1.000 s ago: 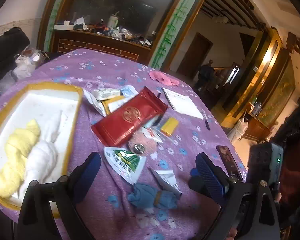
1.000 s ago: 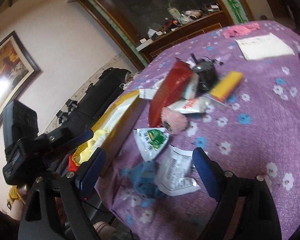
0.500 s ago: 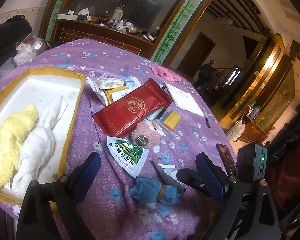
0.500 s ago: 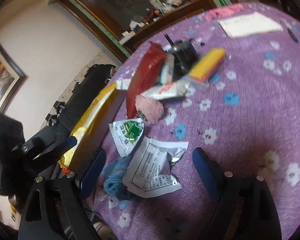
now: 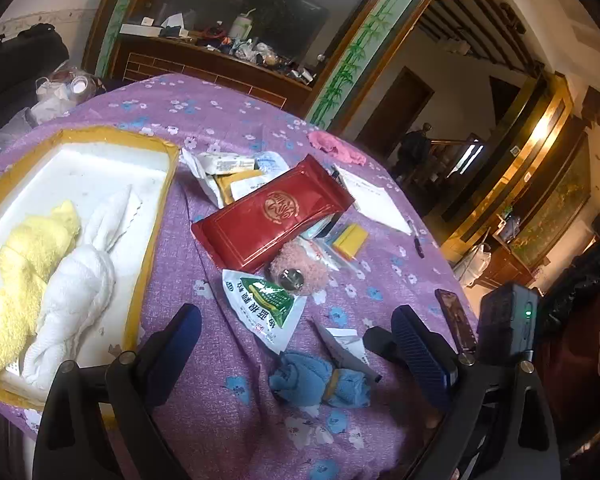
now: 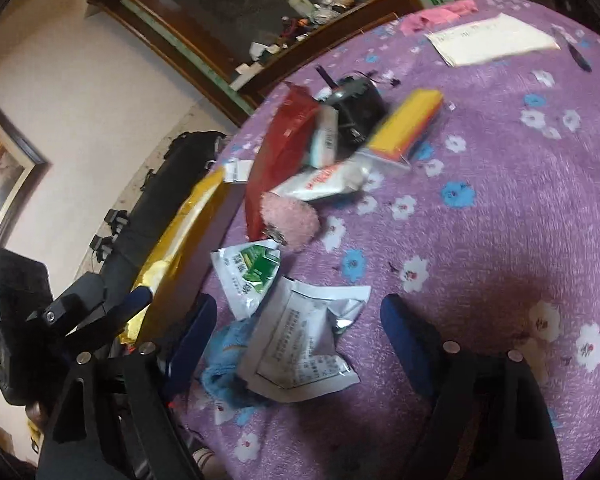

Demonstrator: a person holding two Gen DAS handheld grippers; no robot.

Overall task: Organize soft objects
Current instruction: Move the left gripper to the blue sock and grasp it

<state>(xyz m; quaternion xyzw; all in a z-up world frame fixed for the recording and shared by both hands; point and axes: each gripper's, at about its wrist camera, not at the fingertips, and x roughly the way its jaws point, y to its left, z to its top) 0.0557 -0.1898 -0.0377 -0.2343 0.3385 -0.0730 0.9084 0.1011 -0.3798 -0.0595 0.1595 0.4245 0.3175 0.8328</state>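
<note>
While the left gripper [image 5: 296, 354] gapes empty, the right gripper's [image 6: 300, 336] fingers [image 6: 406, 340] — closing, still wide — straddle the white packet [image 6: 300, 344], untouched.

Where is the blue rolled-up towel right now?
The blue rolled towel lies on the purple tablecloth near its front edge, low in the left wrist view, partly under a white packet, just below the green-and-white sachet.

White packet [image 6: 300, 344] overlaps blue cloth [image 5: 320, 378] (right side); bare tablecloth [image 6: 520, 208] beyond.
</note>
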